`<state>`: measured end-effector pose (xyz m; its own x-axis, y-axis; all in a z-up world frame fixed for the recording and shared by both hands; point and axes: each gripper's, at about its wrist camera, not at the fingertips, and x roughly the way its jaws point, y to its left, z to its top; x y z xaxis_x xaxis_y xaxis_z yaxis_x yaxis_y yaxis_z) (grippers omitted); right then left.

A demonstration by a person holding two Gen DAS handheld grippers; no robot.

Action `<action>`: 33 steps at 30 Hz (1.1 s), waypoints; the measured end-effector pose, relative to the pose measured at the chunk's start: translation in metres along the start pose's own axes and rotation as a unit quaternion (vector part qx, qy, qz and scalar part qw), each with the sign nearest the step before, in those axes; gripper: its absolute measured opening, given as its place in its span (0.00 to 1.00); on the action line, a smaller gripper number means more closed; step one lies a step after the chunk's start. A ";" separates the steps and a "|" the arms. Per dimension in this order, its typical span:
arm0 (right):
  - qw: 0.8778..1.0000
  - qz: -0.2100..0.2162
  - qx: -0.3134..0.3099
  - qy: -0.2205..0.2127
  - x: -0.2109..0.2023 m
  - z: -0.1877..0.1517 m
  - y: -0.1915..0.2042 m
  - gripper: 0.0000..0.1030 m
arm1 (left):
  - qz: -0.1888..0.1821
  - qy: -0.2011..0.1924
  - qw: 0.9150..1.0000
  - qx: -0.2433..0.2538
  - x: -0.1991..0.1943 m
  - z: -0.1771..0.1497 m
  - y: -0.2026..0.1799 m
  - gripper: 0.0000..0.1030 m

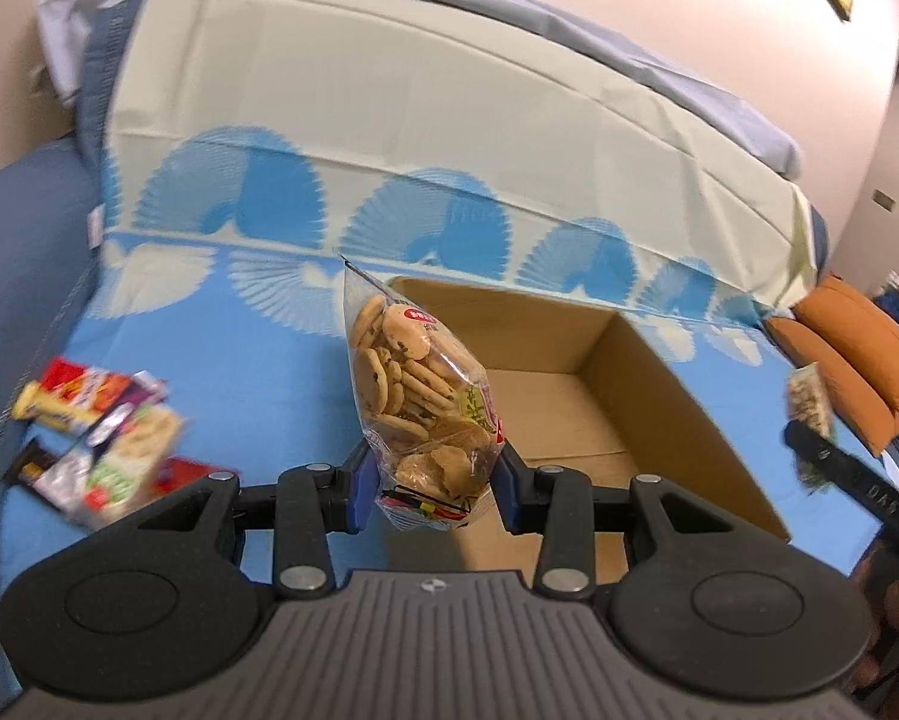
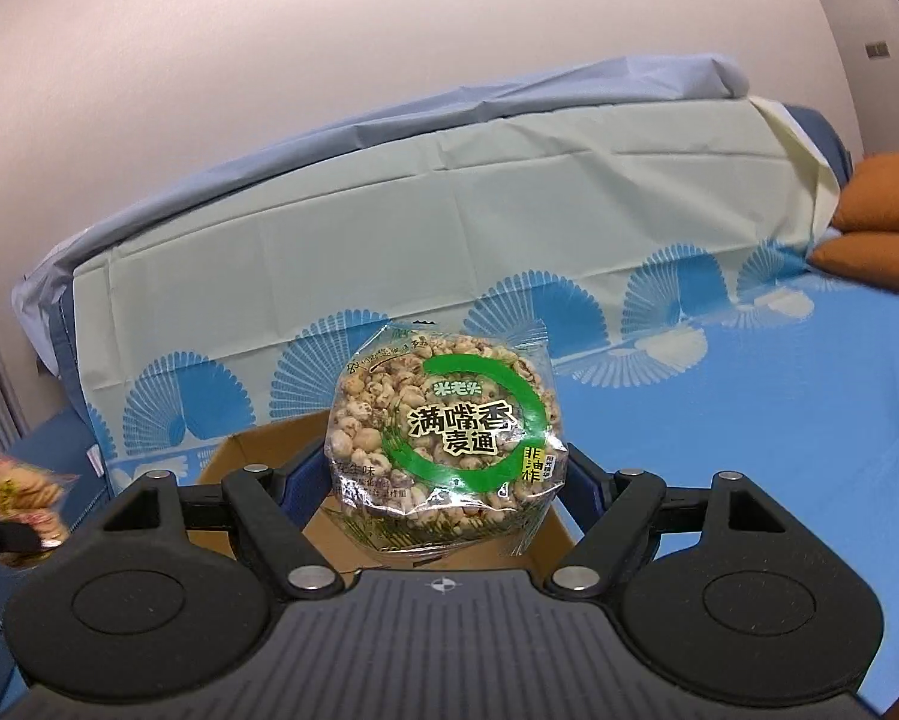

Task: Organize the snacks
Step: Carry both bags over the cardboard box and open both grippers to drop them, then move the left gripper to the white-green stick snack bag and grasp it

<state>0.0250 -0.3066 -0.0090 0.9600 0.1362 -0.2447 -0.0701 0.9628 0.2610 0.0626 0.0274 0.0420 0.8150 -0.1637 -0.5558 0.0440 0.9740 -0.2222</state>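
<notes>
My left gripper [image 1: 434, 489] is shut on a clear bag of chocolate-chip cookies [image 1: 416, 390] and holds it upright in the air at the near left side of an open cardboard box [image 1: 659, 360]. My right gripper [image 2: 449, 480] is shut on a round puffed-grain snack pack with a green ring label [image 2: 443, 435], held above the same box [image 2: 257, 450]. The right gripper and its pack show at the right edge of the left wrist view [image 1: 809, 402]. The cookie bag shows at the left edge of the right wrist view [image 2: 20, 495].
A pile of several loose snack packs [image 1: 98, 426] lies on the blue patterned cover [image 1: 239, 360] left of the box. Orange cushions [image 1: 857, 360] lie at the far right. A pale sheet covers the sofa back [image 1: 389, 90].
</notes>
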 end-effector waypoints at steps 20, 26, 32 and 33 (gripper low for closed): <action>0.999 -0.009 -0.053 0.003 0.004 -0.002 0.018 0.93 | -0.021 -0.021 0.998 0.051 0.054 0.029 -0.094 0.77; 0.998 -0.003 -0.070 -0.003 0.001 -0.004 0.024 0.93 | -0.006 -0.028 0.998 0.062 0.038 0.009 -0.068 0.60; 0.997 -0.010 -0.076 -0.007 -0.002 -0.005 0.028 0.93 | 0.002 -0.010 0.999 0.047 0.011 -0.008 -0.005 0.46; 0.997 -0.012 -0.077 -0.009 -0.002 -0.005 0.028 0.93 | 0.011 -0.011 0.999 0.050 0.005 -0.013 0.010 0.45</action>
<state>0.0196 -0.2784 -0.0060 0.9665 0.1106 -0.2315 -0.0872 0.9902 0.1089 0.0593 0.0340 0.0265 0.8288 -0.1387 -0.5421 0.0820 0.9884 -0.1275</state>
